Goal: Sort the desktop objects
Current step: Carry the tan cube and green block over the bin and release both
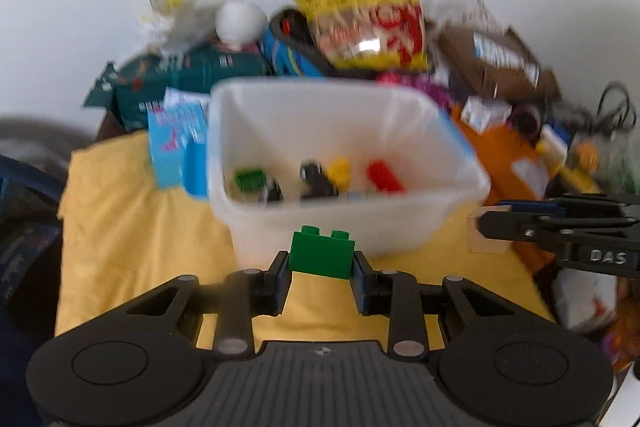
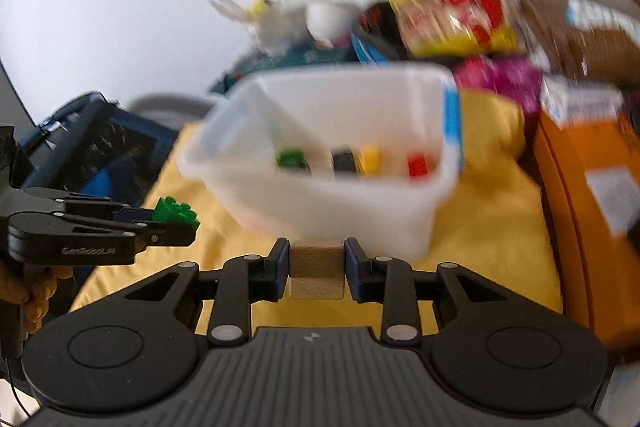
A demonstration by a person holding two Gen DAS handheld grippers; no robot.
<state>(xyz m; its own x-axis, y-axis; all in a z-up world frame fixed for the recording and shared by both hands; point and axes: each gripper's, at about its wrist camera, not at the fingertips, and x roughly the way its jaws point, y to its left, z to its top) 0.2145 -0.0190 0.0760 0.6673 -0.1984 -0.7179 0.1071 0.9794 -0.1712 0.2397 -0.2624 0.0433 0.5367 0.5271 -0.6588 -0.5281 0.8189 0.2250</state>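
Left gripper (image 1: 321, 269) is closed narrowly on a green toy brick (image 1: 321, 254), its blue-padded fingers (image 1: 282, 277) pressing the brick's two ends, studs upward. Right gripper (image 2: 317, 269) is likewise closed on a plain wooden cube (image 2: 317, 271), one pad against each side face. Both held pieces hang above a yellow cloth (image 1: 132, 227) and just in front of a white plastic bin (image 1: 464, 187) with a diagonal divider. Inside the bin lie a green brick (image 1: 250, 179), two black pieces (image 1: 316, 179), a yellow brick (image 1: 339, 170) and a red brick (image 1: 385, 175); which compartment each occupies cannot be told through the blur. In the right wrist view the left gripper appears at the left edge with its green brick, near the bin's left wall. Behind the bin stands a heap of clutter, including a yellow snack bag (image 1: 360, 11), a teal box (image 1: 192, 75), a light blue carton (image 1: 176, 147) and an orange box (image 2: 592, 211).
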